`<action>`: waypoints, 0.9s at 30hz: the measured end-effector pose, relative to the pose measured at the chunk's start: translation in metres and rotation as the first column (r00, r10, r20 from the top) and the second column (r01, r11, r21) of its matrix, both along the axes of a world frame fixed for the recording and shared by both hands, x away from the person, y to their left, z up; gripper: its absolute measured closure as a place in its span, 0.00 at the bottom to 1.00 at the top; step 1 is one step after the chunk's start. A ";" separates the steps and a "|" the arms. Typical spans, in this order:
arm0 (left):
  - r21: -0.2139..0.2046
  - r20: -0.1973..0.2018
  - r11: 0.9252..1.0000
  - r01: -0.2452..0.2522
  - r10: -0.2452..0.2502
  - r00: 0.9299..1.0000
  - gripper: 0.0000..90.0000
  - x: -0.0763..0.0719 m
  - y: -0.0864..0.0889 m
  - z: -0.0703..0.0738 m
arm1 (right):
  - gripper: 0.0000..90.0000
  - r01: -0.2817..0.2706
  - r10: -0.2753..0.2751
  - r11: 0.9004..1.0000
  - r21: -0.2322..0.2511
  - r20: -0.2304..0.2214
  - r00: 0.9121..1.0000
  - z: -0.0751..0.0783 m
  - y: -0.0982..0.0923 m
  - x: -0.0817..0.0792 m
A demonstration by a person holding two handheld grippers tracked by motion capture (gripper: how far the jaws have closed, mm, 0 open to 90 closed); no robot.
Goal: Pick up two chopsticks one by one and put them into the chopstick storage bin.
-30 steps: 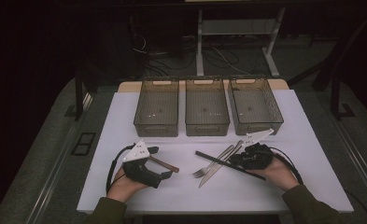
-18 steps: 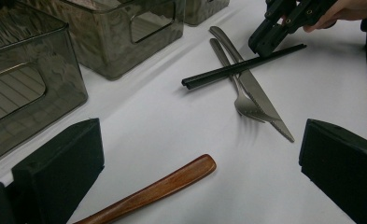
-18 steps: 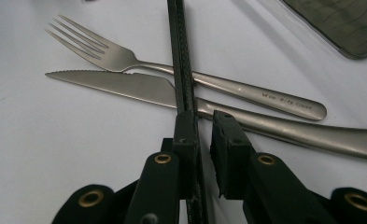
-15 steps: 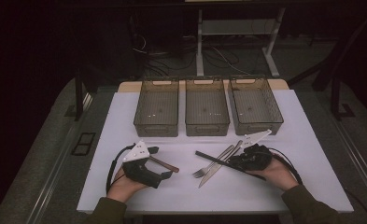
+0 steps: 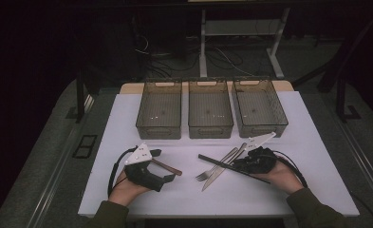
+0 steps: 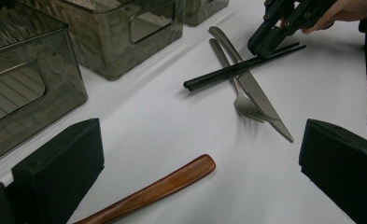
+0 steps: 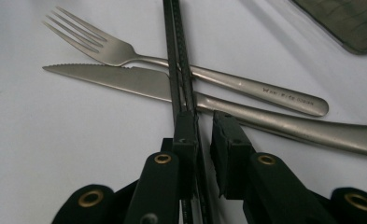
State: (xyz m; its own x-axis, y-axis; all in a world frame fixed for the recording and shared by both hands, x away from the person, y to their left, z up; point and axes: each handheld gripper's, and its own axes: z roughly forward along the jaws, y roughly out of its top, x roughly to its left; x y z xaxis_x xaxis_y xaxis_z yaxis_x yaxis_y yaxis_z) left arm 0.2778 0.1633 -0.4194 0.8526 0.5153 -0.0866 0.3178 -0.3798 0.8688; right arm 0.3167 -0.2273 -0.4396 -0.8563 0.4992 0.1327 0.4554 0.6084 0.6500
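While the black chopsticks (image 7: 179, 60) are lying across the knife (image 7: 125, 80) and fork (image 7: 102, 46) toward the near right of the white table (image 5: 127, 118), the right gripper (image 7: 203, 135) is pinching them, its jaws standing nearly together around the pair. Lifting well probably means keeping both sticks squeezed level and rising straight, so the knife and fork under them are not dragged. The left gripper (image 6: 200, 172) is resting near the near left corner with jaws spread wide, holding nothing, a wooden handle (image 6: 162, 186) lying on the table between them. Beyond, three smoky bins (image 5: 210, 107) are sitting in a row along the far edge, with bare table between them and the cutlery for carrying across.
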 end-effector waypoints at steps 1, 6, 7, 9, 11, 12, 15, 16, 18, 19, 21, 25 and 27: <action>0.000 0.000 1.000 0.001 -0.001 1.000 0.00 0.000 0.000 0.000 | 0.87 -0.004 0.004 1.000 -0.007 -0.002 1.000 -0.001 0.000 0.000; 0.000 0.000 1.000 0.002 -0.002 1.000 0.00 0.000 0.000 0.000 | 0.87 -0.007 0.007 1.000 -0.010 -0.003 1.000 -0.002 -0.001 0.001; 0.000 0.000 1.000 0.002 -0.002 1.000 0.00 0.000 0.000 0.000 | 0.87 -0.010 0.010 1.000 -0.009 -0.006 1.000 -0.003 -0.001 0.001; 0.000 0.000 1.000 0.002 -0.002 1.000 0.00 0.000 0.000 0.000 | 0.87 -0.014 0.014 1.000 -0.011 -0.010 1.000 -0.004 -0.001 0.001; 0.000 0.002 1.000 0.003 -0.003 1.000 0.00 0.000 0.000 0.000 | 0.87 -0.022 0.022 1.000 -0.014 -0.008 1.000 -0.005 -0.001 0.001; 0.000 0.002 1.000 0.003 -0.003 1.000 0.00 0.000 0.000 0.000 | 0.88 -0.026 0.026 1.000 -0.017 -0.010 1.000 -0.005 -0.001 0.001; -0.001 0.002 1.000 0.002 -0.002 1.000 0.00 0.000 0.000 0.000 | 0.89 -0.034 0.034 0.999 -0.013 -0.008 0.999 -0.006 -0.003 0.002; -0.001 0.001 1.000 0.002 -0.002 1.000 0.00 0.000 0.000 0.000 | 0.89 -0.035 0.035 0.999 -0.009 -0.008 0.999 -0.006 -0.003 0.002; -0.001 0.001 1.000 0.002 -0.002 1.000 0.00 0.000 0.000 0.000 | 0.89 -0.040 0.040 0.999 -0.007 -0.005 0.999 -0.006 -0.004 0.002; 0.000 0.001 1.000 0.002 -0.002 1.000 0.00 0.000 0.000 0.000 | 0.89 -0.044 0.044 0.999 -0.007 -0.002 0.999 -0.006 -0.004 0.002; -0.001 0.002 1.000 0.002 -0.002 1.000 0.00 0.000 0.000 0.000 | 0.89 -0.047 0.047 0.999 -0.008 0.001 0.999 -0.006 -0.004 0.002; -0.002 0.002 1.000 0.002 -0.002 1.000 0.00 0.000 0.000 0.000 | 0.90 -0.053 0.053 0.999 -0.008 0.003 0.999 -0.006 -0.005 0.001; -0.003 0.002 1.000 0.001 -0.001 1.000 0.00 0.000 0.000 0.000 | 0.91 -0.056 0.056 0.998 -0.006 0.004 0.998 -0.007 -0.005 0.001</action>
